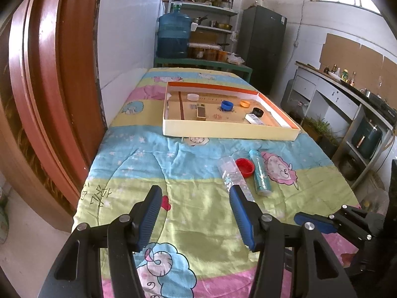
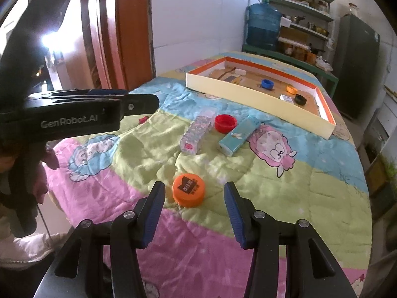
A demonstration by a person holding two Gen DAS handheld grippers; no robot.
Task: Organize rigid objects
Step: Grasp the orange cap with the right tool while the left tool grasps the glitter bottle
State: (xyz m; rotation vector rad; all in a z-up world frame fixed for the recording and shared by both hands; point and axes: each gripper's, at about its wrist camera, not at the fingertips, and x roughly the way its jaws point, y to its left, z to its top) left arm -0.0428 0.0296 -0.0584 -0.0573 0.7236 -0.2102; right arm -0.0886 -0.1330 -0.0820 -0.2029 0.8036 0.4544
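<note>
From the left wrist, the left gripper (image 1: 196, 213) hovers with wide, empty jaws over the quilt-covered bench (image 1: 153, 164). The shallow cream cardboard tray with orange inner rim (image 1: 230, 130) lies beyond, already holding small caps and boxes, so it looks like the collecting place. Just short of the tray lie a clear plastic tube (image 1: 232, 173), a red round cap (image 1: 245, 167) and a teal rectangular box (image 1: 259, 173).

From the right wrist, the right gripper (image 2: 194, 211) stands with moderately open jaws, nothing held, aligned on an orange round lid (image 2: 189, 189) nearest to it and well short of the tray, probably the next pick.
</note>
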